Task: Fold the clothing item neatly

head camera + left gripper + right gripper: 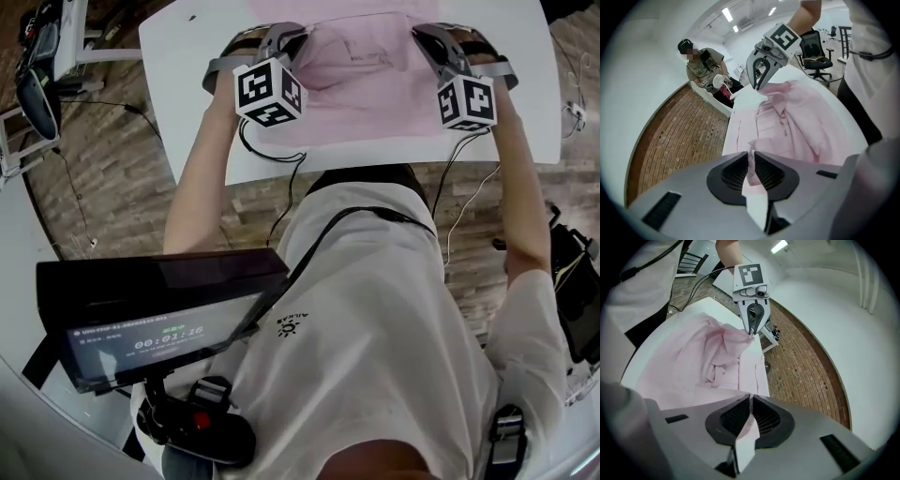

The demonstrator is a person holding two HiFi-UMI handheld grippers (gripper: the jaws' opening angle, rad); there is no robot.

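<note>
A pale pink shirt (361, 80) lies on the white table (197, 56), its near part lifted off the top between both grippers. My left gripper (298, 42) is shut on a pink fabric edge at the shirt's left side; the cloth runs between its pads (751, 161). At the shirt's right side my right gripper (424, 39) is shut on the opposite edge, and cloth is pinched in its jaws (750, 404). The left gripper view shows the shirt (787, 126) draped toward the right gripper (757, 86); the right gripper view shows the shirt (712, 362) hanging from the left gripper (751, 331).
Cables (281, 178) hang off the table's near edge above a brick-patterned floor (122, 187). A person (705, 63) sits at a far desk. An office chair (818, 56) stands behind the table. A black screen (159, 314) is mounted at my chest.
</note>
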